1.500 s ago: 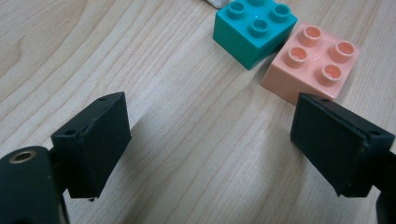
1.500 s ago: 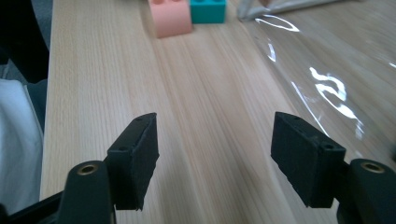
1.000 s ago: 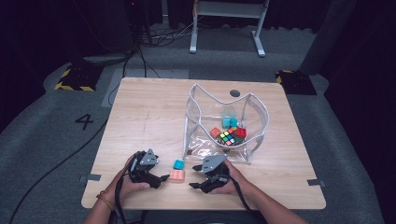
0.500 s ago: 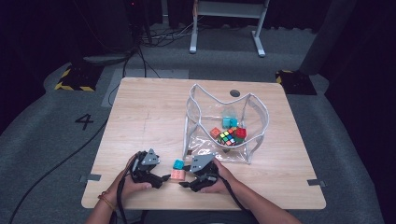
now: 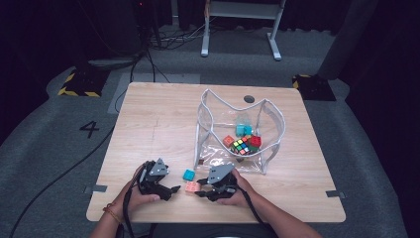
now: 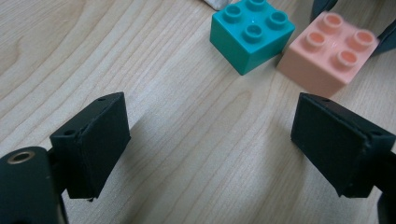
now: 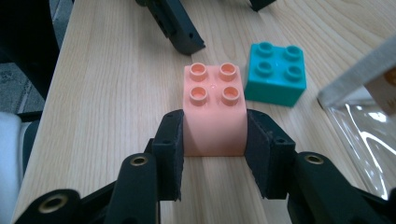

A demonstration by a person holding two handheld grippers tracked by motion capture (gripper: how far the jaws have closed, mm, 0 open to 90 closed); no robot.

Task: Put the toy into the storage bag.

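Closing in since a second ago, right gripper (image 7: 214, 161) fingers pinch the pink brick (image 7: 214, 109) at lower centre of the desk (image 5: 158, 114); left gripper (image 6: 210, 140) fingers spread. Low grip, brick could tip against the teal brick (image 7: 275, 73).

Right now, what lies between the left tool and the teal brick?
Nothing but bare table: in the left gripper view the left tool stands open, the teal brick ahead of it beside the pink brick.
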